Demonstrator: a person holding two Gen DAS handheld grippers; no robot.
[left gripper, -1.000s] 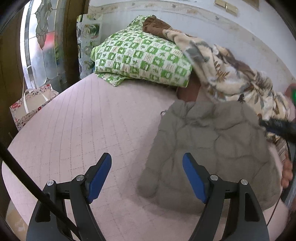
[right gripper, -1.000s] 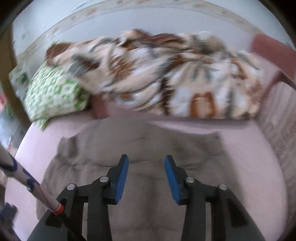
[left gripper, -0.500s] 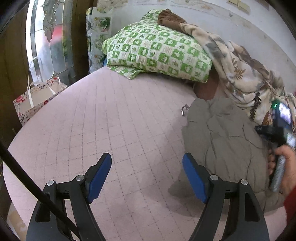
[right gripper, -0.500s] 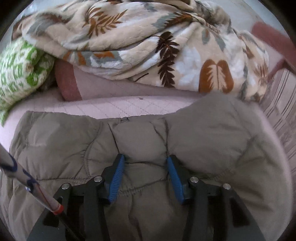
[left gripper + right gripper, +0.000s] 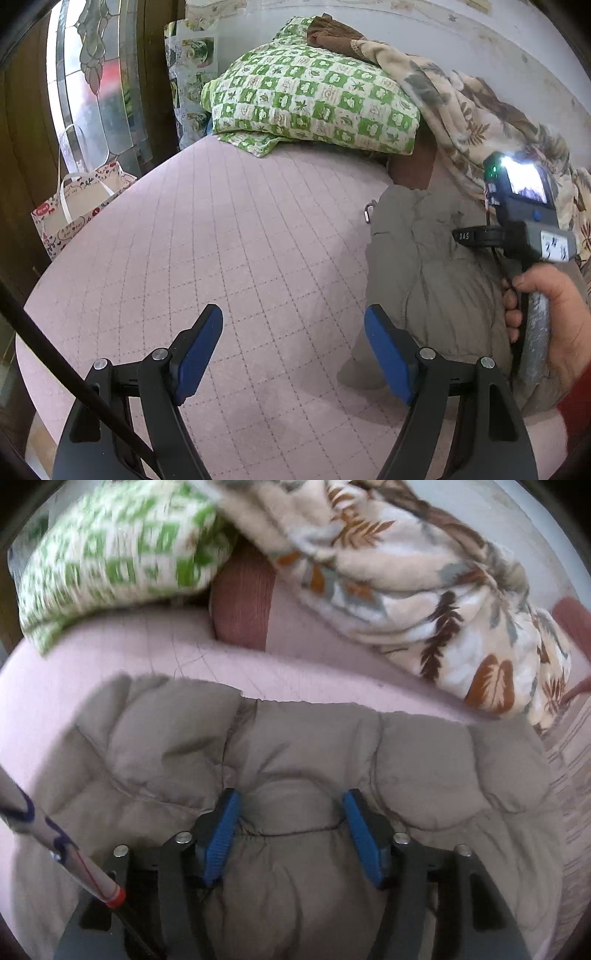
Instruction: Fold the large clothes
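Observation:
A grey-brown quilted puffer jacket lies on the pink quilted bed. In the left wrist view the jacket is at the right. My right gripper is open, its blue pads pressed down on a puffed panel of the jacket, with fabric bulging between them. The right gripper's body and the hand holding it show in the left wrist view over the jacket. My left gripper is open and empty above the bare bed, left of the jacket's edge.
A green checked pillow and a leaf-print blanket lie at the head of the bed, with a reddish bolster between them. A paper gift bag stands by the bed's left edge, near a glass door.
My right gripper has moved forward and down onto the jacket and its jaws have widened. My left gripper has swung left, so the jacket sits further right in its view.

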